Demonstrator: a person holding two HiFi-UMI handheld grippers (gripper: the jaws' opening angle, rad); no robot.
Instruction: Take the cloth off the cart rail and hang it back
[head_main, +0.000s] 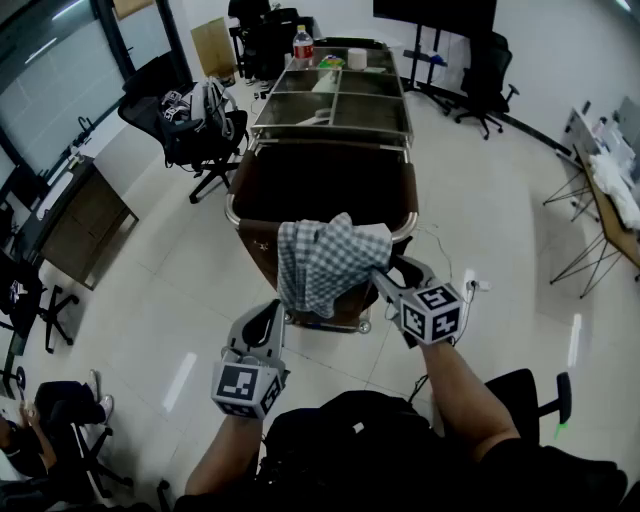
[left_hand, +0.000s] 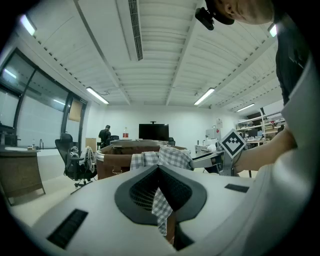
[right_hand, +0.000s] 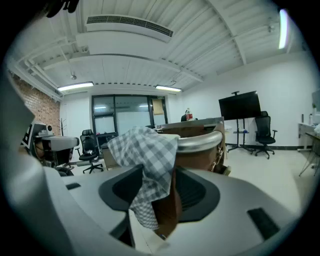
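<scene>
Nearest us are our two forearms and the marker cubes. L gripper sits low, at the bottom left corner of the cloth. In the left gripper view its jaws are pressed almost together w/ a thin strip of the checked cloth pinched btw them.

R gripper is up at the cloth's right edge, just beside the rail. Its jaws are spread wide. A fold of cloth hangs in the gap and neither pad squeezes it.

The cloth lies draped over the near end of the chrome rail, bunched on top. Its tail hangs down the brown outer wall of the cart.

Past the rail we look into the cart's dark open bin, then at a framed top split into four panels. At the far end of that top stand a bottle w/ a red label and a white roll.

Left of the cart is an office chair w/ a bag on it. More black chairs stand at the back and right. In the left gripper view, far off, we see a TV and a person beside it.
</scene>
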